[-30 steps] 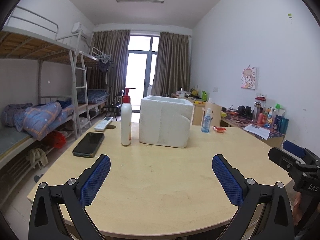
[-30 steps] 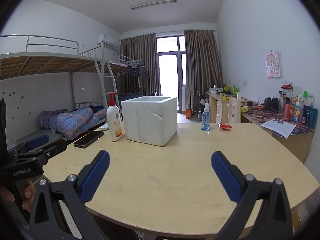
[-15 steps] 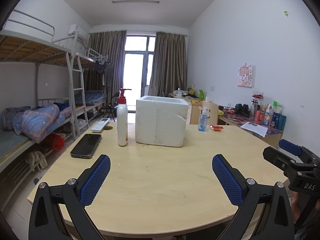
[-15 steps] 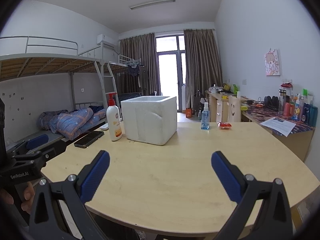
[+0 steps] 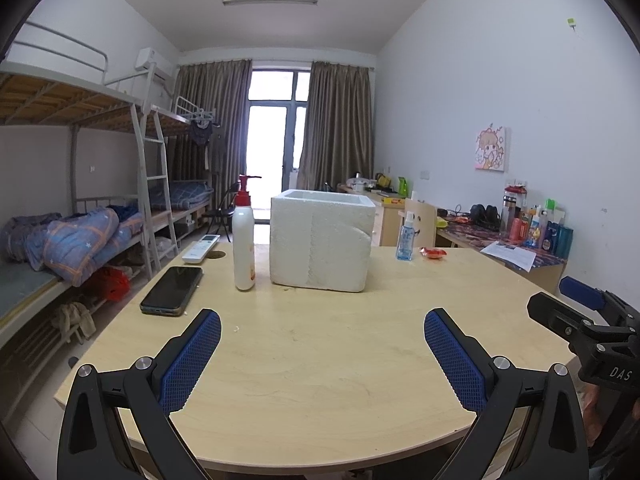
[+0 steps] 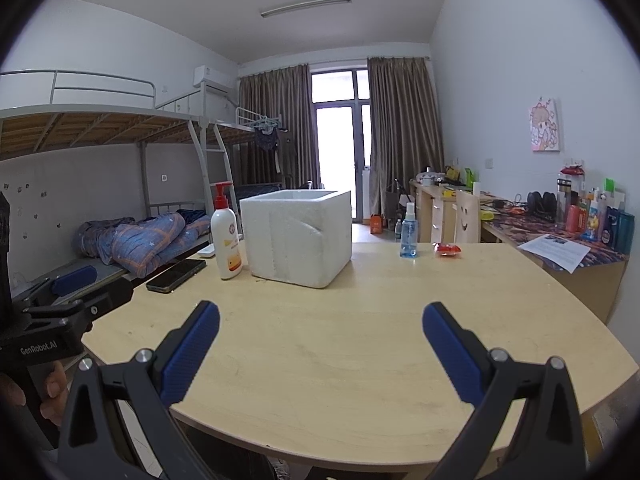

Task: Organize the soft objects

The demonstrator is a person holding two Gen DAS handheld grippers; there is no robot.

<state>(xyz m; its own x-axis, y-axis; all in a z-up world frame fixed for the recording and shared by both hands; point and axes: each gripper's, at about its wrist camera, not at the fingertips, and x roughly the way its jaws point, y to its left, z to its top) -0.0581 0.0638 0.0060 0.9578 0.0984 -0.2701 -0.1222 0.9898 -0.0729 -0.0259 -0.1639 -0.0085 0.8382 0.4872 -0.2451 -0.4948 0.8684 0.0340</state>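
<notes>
A white foam box (image 5: 322, 240) (image 6: 298, 236) stands open-topped on the wooden table (image 5: 320, 360) (image 6: 340, 340), far ahead of both grippers. A small red packet (image 5: 433, 253) (image 6: 448, 249) lies at the table's far right. My left gripper (image 5: 322, 344) hovers open over the near table edge with nothing between its blue pads. My right gripper (image 6: 320, 340) is likewise open and empty, a little to the right. Each gripper shows at the edge of the other's view. The box's inside is hidden.
Left of the box stand a white pump bottle (image 5: 244, 240) (image 6: 226, 236), a black phone (image 5: 172, 290) (image 6: 176, 274) and a remote (image 5: 201, 247). A blue spray bottle (image 5: 405, 236) (image 6: 409, 236) stands to the right. Bunk beds (image 5: 80, 240) line the left wall, a cluttered desk (image 5: 508, 236) the right.
The left wrist view has pitched slightly, so the box and bottle sit a little higher in frame. The right gripper has barely moved. Both stay open.
</notes>
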